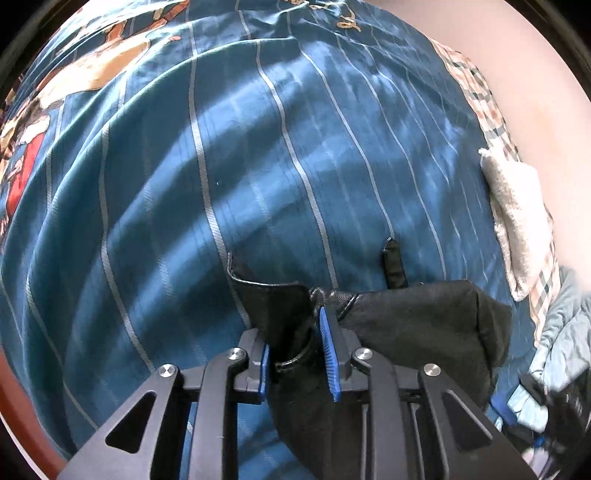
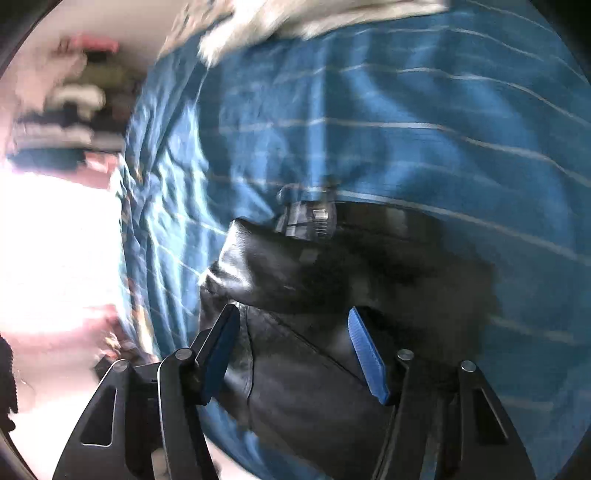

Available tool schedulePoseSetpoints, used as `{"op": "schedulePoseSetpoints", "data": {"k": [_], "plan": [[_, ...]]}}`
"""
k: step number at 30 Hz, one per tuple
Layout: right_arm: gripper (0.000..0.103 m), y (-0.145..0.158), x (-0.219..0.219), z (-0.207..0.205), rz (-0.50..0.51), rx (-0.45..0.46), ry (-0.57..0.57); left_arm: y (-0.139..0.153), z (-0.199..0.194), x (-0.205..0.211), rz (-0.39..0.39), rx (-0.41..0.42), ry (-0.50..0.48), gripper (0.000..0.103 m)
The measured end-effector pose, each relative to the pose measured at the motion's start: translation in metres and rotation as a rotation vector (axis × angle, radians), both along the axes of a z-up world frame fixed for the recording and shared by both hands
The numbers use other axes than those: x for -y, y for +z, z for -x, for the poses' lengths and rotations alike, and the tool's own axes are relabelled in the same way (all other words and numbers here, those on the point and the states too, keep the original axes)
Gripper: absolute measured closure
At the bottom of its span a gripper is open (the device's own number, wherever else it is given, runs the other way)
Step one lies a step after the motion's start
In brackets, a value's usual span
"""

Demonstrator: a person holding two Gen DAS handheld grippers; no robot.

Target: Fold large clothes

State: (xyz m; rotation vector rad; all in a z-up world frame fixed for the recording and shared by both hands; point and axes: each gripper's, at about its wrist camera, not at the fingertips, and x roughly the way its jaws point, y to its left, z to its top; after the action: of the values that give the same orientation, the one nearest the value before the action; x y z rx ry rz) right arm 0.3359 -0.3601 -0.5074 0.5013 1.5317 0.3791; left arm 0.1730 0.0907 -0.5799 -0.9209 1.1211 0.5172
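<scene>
A black leather-like garment (image 1: 406, 317) lies bunched on a blue striped bedcover (image 1: 258, 166). My left gripper (image 1: 299, 354) is shut on a fold of the black garment, its blue pads pinching the fabric. In the right wrist view the same black garment (image 2: 314, 369) shows with a blurred metal buckle (image 2: 310, 218) at its far edge. My right gripper (image 2: 295, 350) is open, its blue pads (image 2: 365, 354) standing wide apart on either side of the garment. This view is blurred by motion.
A white towel (image 1: 517, 218) lies at the bedcover's right edge on a checked sheet (image 1: 476, 92). Light blue clothes (image 1: 561, 362) are piled lower right. Blurred stacked clothes (image 2: 66, 122) sit beyond the bed's left side. A white cloth (image 2: 295, 18) lies at the far edge.
</scene>
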Motion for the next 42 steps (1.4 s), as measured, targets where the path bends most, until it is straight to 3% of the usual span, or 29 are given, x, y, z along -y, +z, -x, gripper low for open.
{"op": "schedulePoseSetpoints", "data": {"k": [2,3,6,10,11,14,17,20,23,31,39,42], "plan": [[0.028,-0.006,0.035,0.016,-0.011,-0.020,-0.055,0.000,0.000,0.000,0.003,-0.003,-0.003,0.083],[0.028,-0.018,0.051,0.025,-0.031,-0.056,-0.071,0.000,-0.001,-0.001,0.007,-0.003,-0.001,0.083],[0.028,-0.068,0.078,0.049,-0.194,-0.174,-0.098,0.000,-0.004,0.000,0.007,-0.013,-0.010,0.083],[0.027,-0.128,0.070,0.058,-0.481,-0.253,-0.102,0.000,-0.006,0.000,0.006,-0.023,-0.033,0.083],[0.021,-0.137,0.062,0.055,-0.534,-0.246,-0.096,0.000,-0.007,0.000,0.008,-0.024,-0.039,0.083],[0.019,-0.143,0.042,0.045,-0.543,-0.207,-0.060,0.000,-0.008,-0.001,0.009,-0.032,-0.057,0.083],[0.022,-0.137,0.033,0.042,-0.524,-0.167,-0.053,0.001,-0.011,-0.002,0.009,-0.040,-0.069,0.083],[0.046,-0.125,0.038,0.051,-0.526,-0.133,-0.085,0.004,-0.013,-0.004,0.032,-0.042,-0.081,0.085],[0.052,-0.103,0.037,0.060,-0.520,-0.107,-0.118,0.016,-0.015,-0.005,0.031,-0.036,-0.110,0.086],[0.055,-0.054,0.048,0.072,-0.482,-0.107,-0.239,0.043,-0.033,-0.012,0.121,-0.007,-0.202,0.086],[0.056,0.001,0.049,0.096,-0.408,-0.086,-0.328,0.070,-0.050,-0.016,0.157,-0.009,-0.338,0.088],[0.057,0.021,0.037,0.111,-0.432,-0.082,-0.365,0.083,-0.054,-0.025,0.158,-0.001,-0.348,0.088]]}}
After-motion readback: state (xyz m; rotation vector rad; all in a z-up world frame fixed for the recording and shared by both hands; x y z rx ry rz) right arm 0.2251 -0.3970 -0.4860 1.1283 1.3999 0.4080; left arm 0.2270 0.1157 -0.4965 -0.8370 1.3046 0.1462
